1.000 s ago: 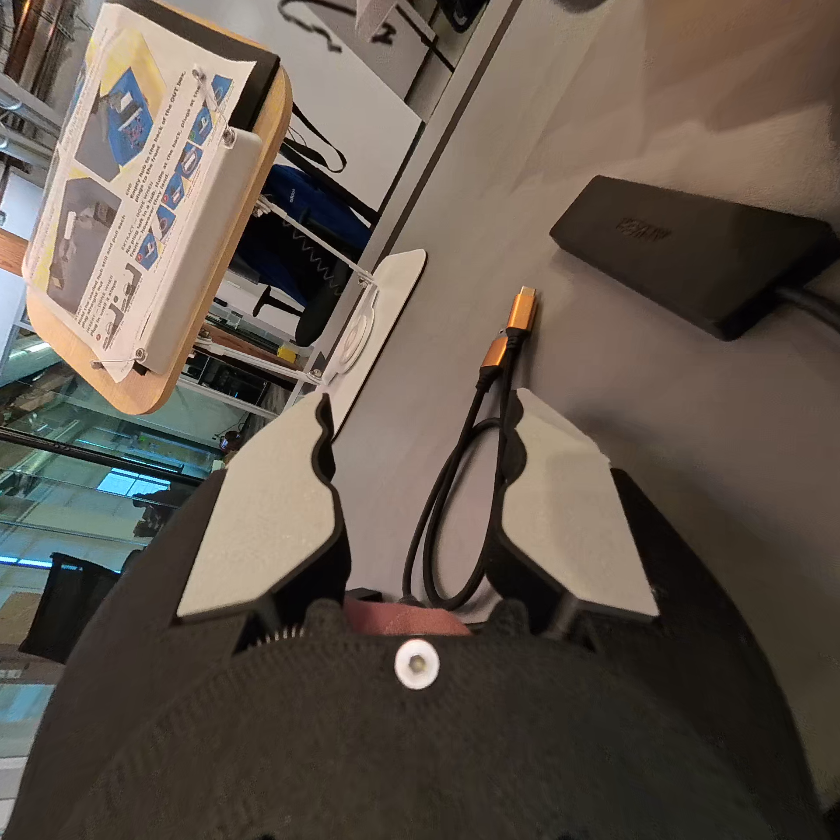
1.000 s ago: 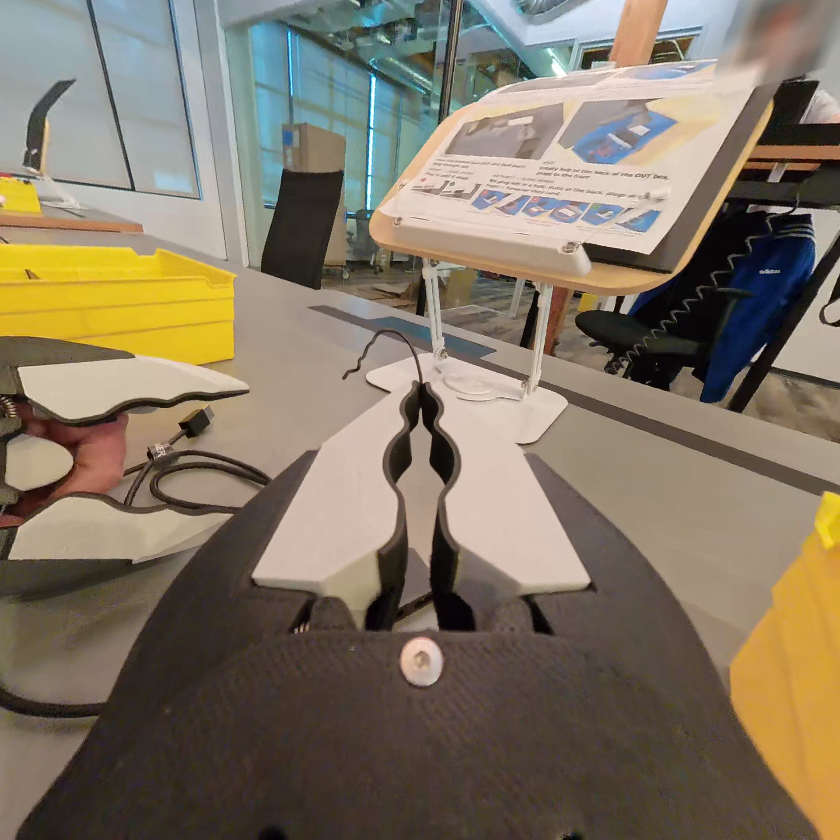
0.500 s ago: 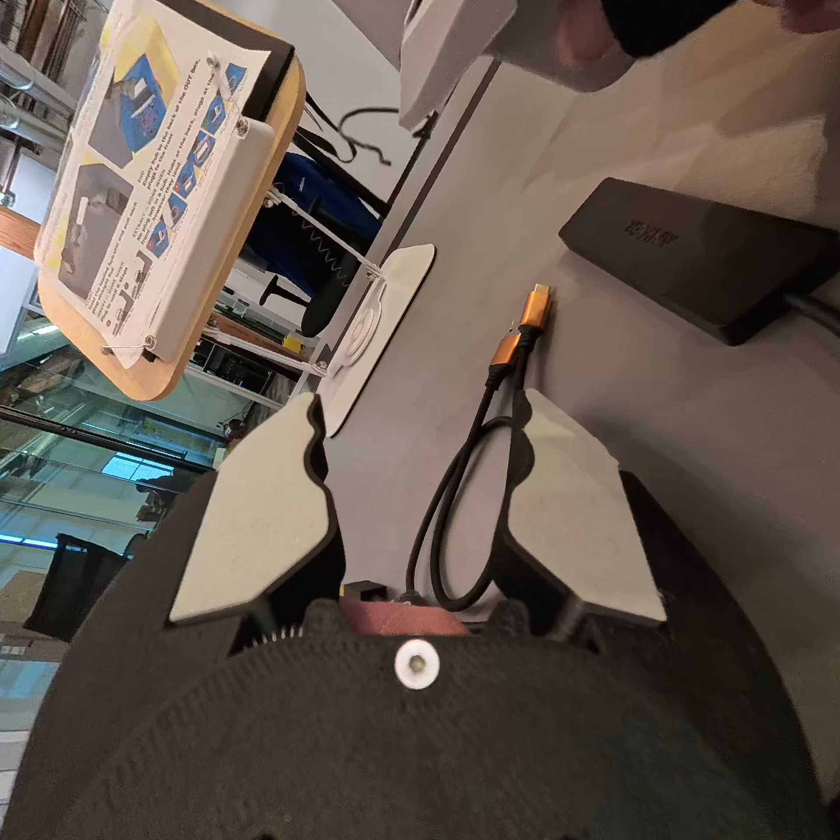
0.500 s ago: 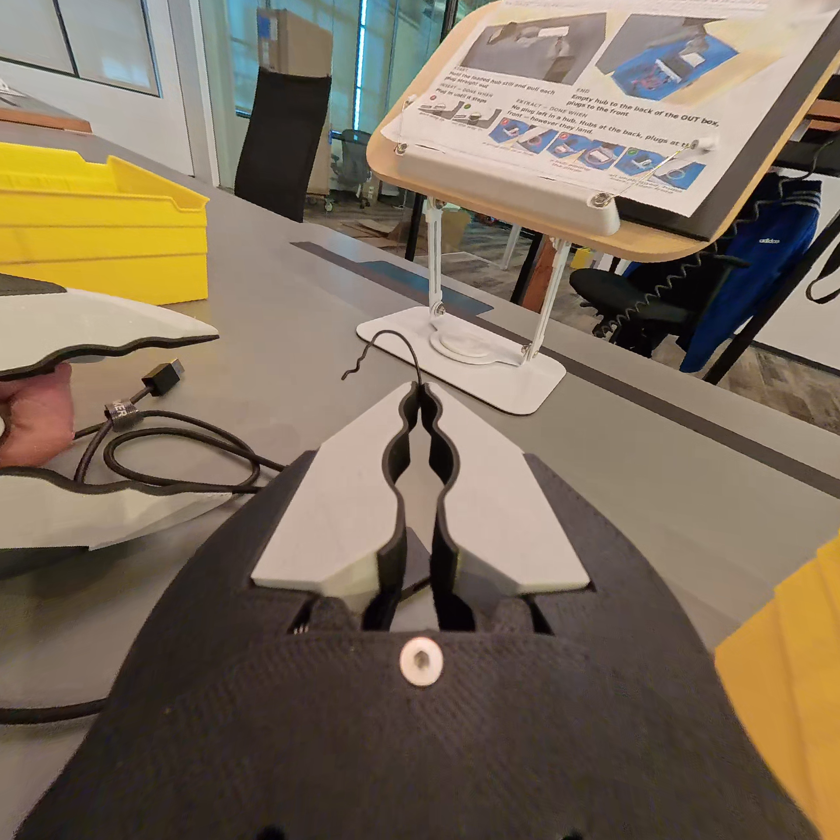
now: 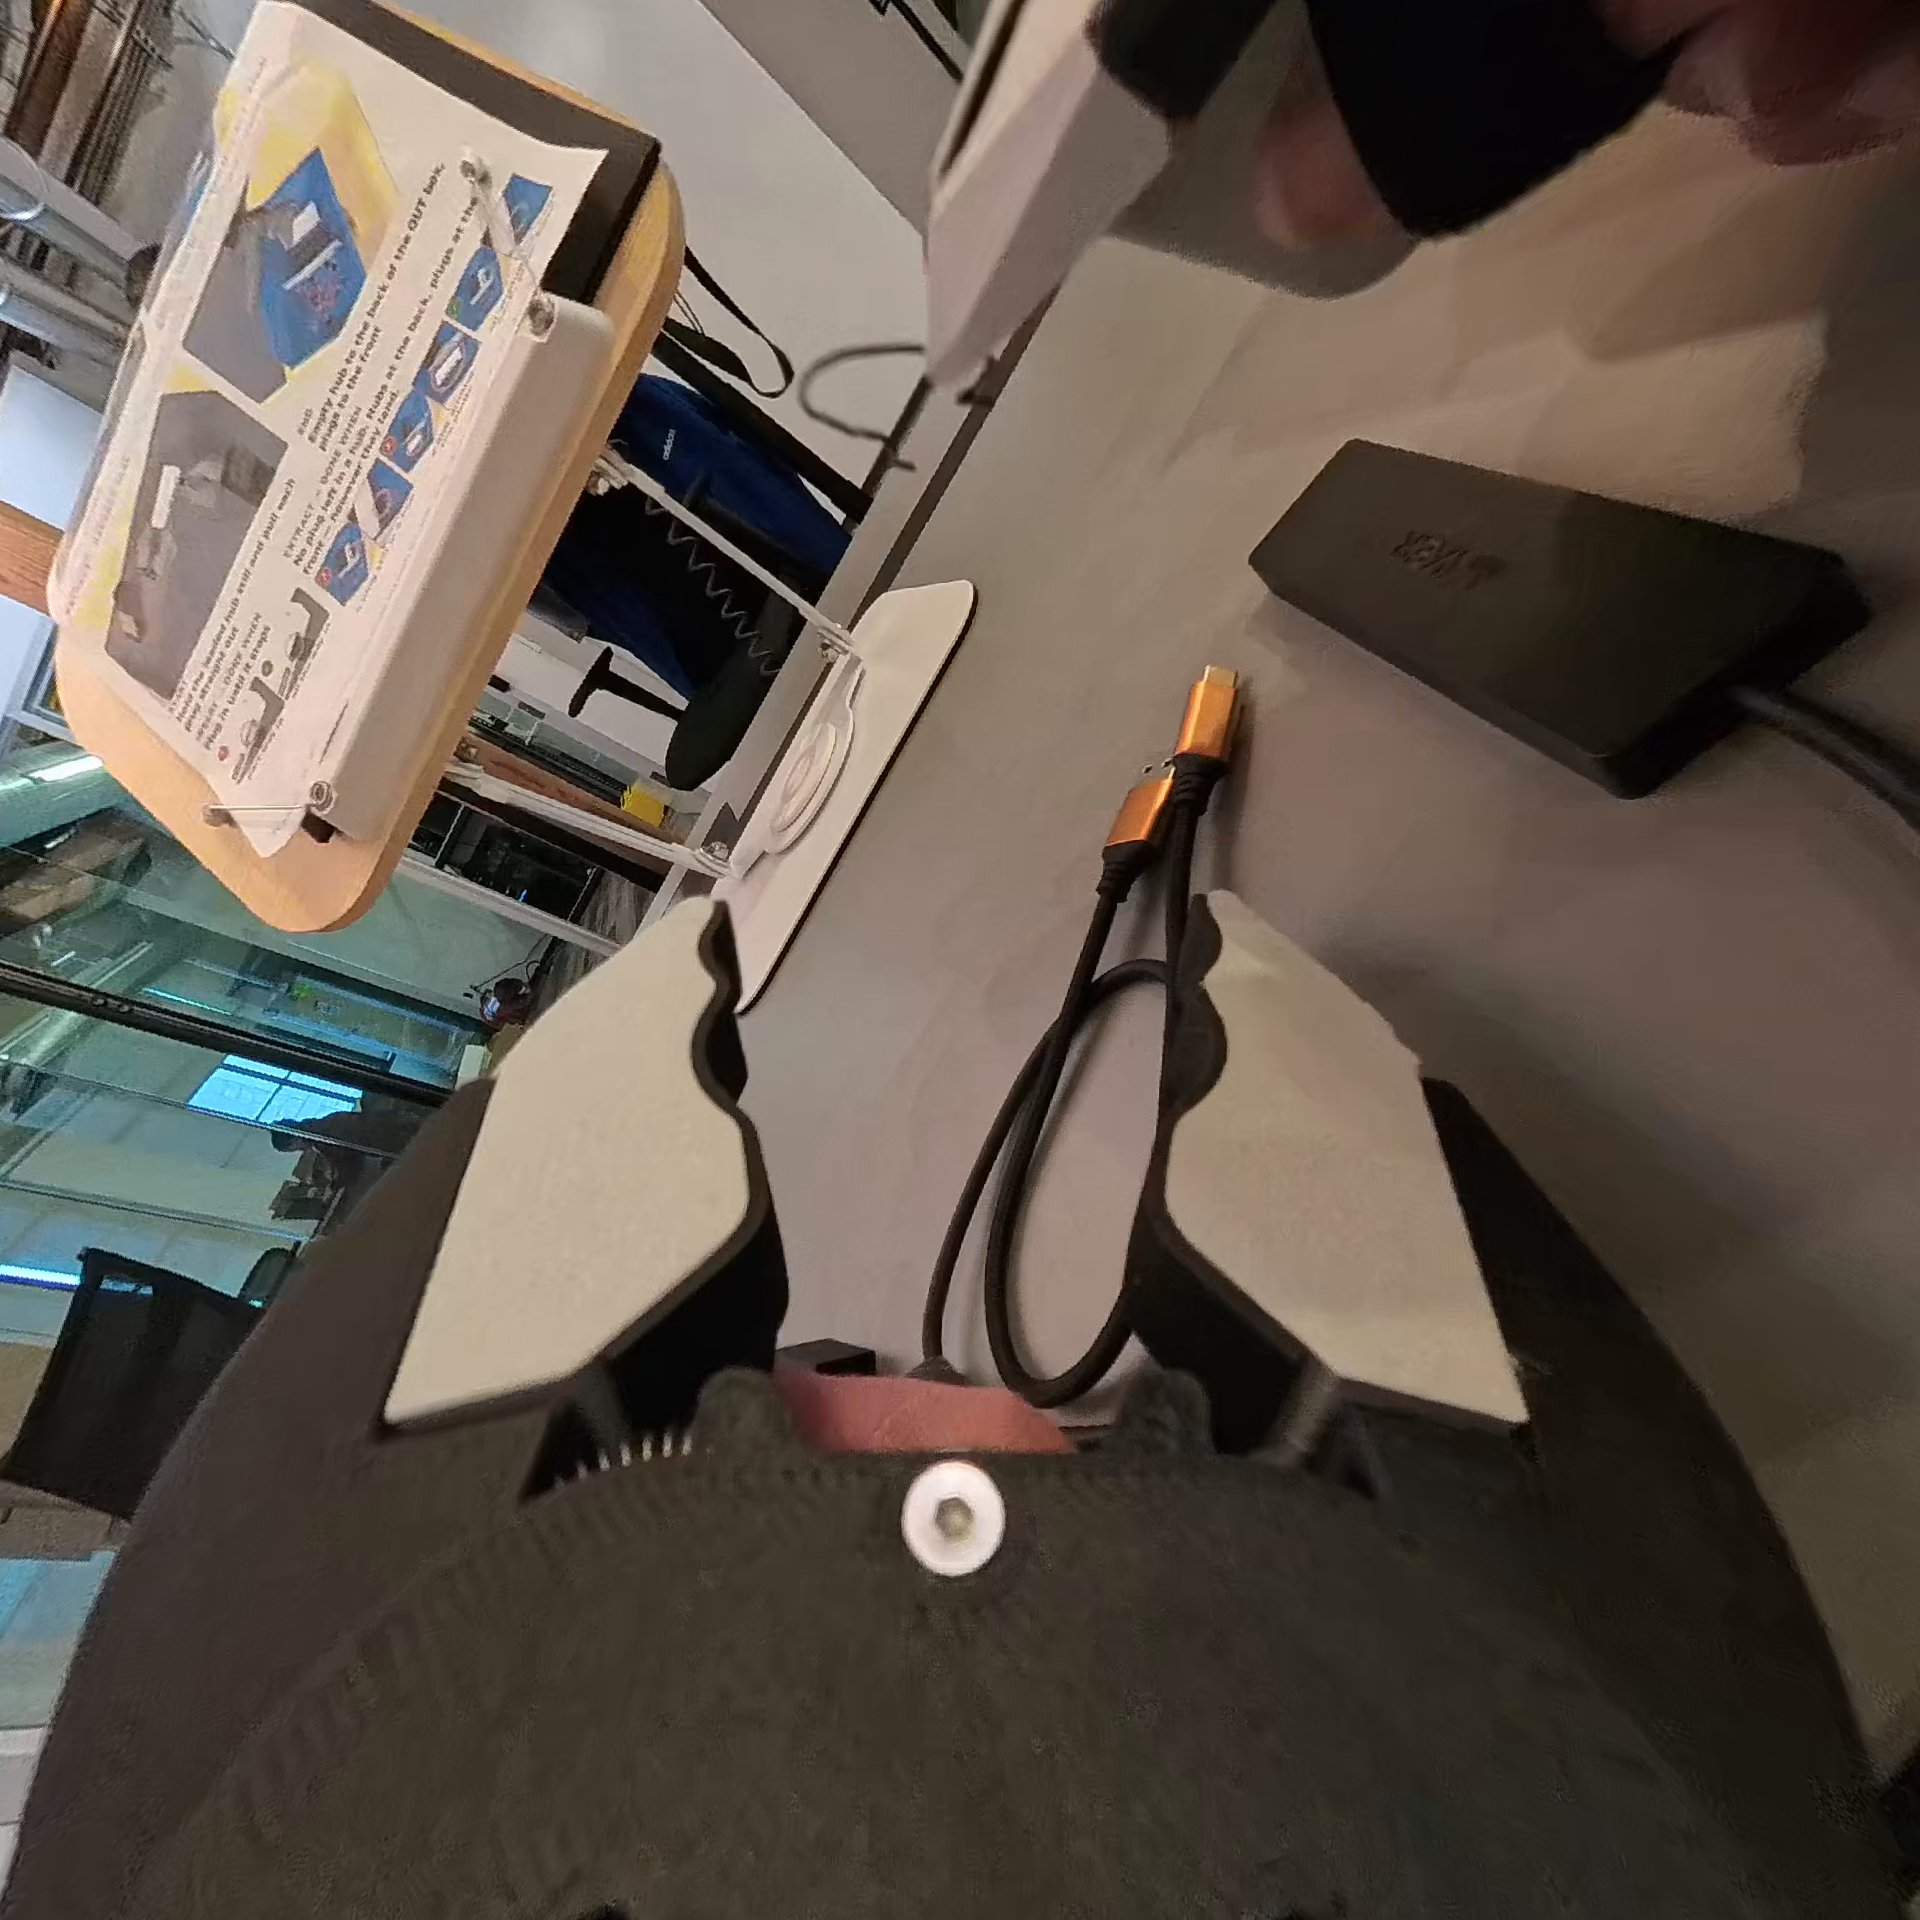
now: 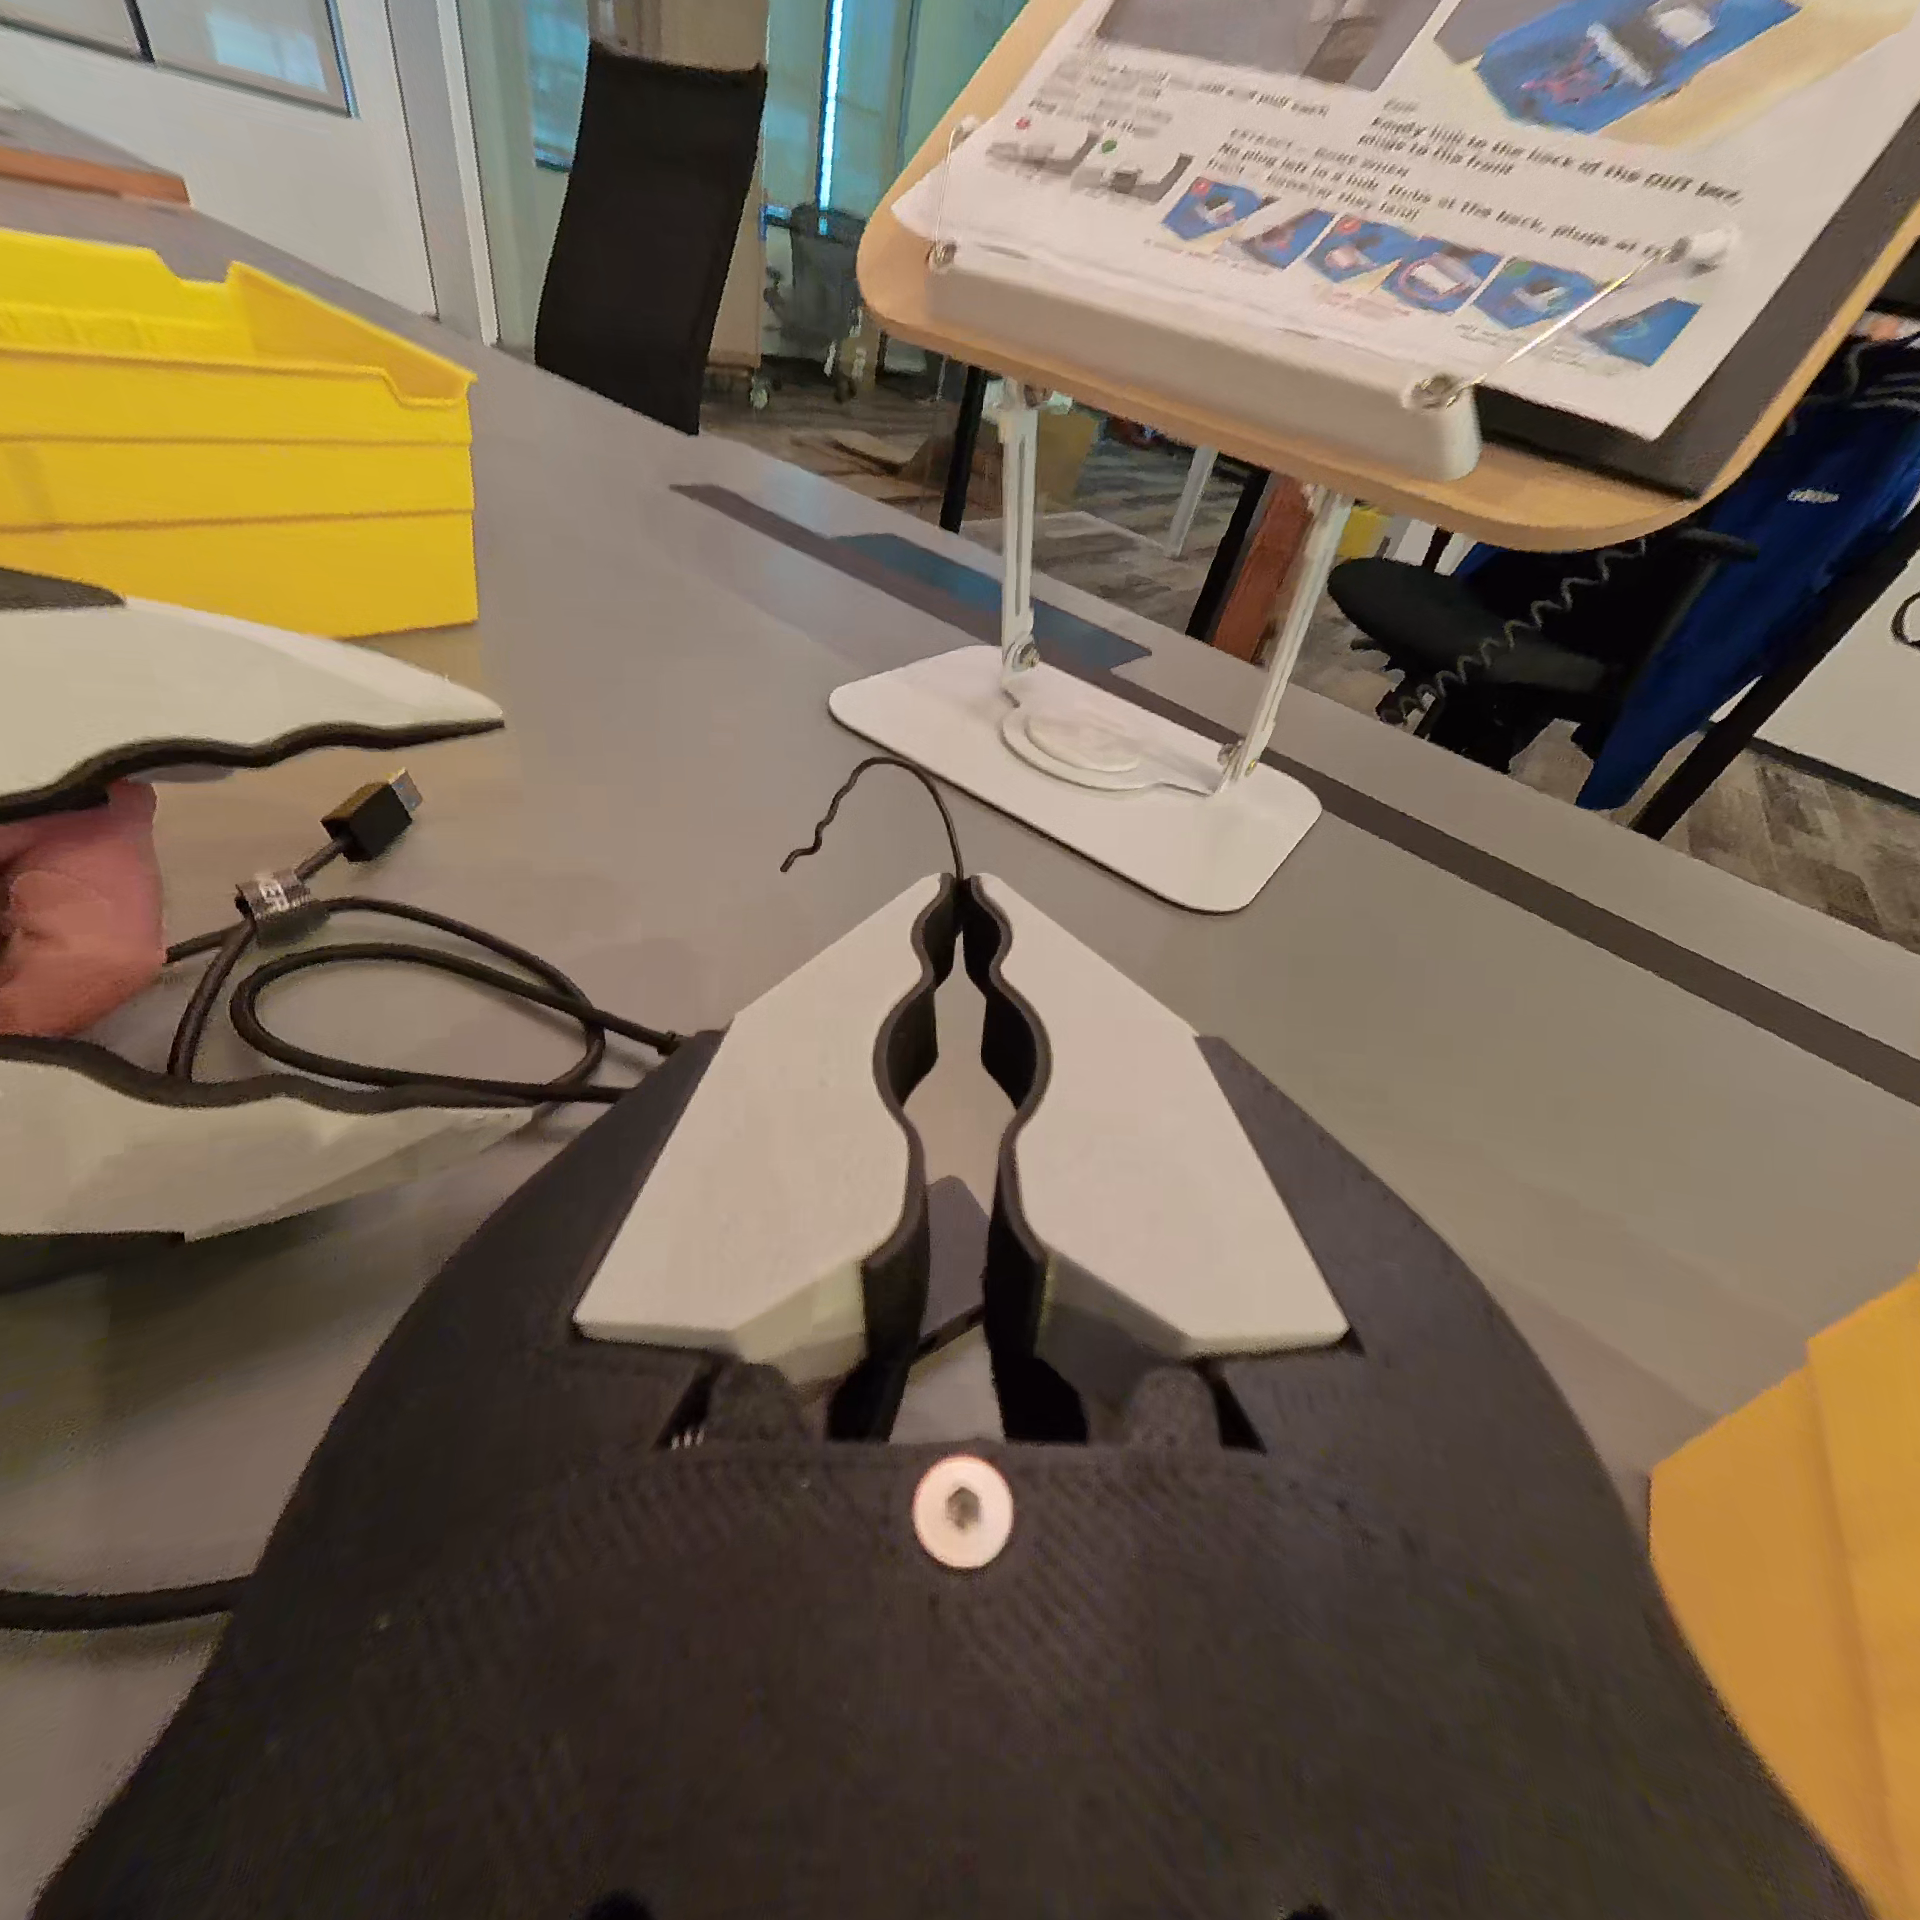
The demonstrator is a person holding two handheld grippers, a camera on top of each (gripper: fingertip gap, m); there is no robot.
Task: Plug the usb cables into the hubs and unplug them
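In the left wrist view my left gripper is open, rolled on its side, low over the grey table. A looped black cable with two orange plugs lies between and beyond its fingers. A black hub lies to the right, apart from the plugs. My right gripper is shut on a thin wavy black wire. It also shows at the top of the left wrist view. In the right wrist view a black plug on a coiled black cable lies by the left gripper's fingers.
A white document stand with a printed sheet on a wooden board stands on the table behind. Yellow bins stand at the far left and the near right. Office chairs stand beyond the table edge. My hands' fingertips stand some 10 centimetres from each other.
My right gripper has moved forward and lower, still shut on the thin wire, and has come into the top of the left wrist view. My left gripper stays open and has barely moved.
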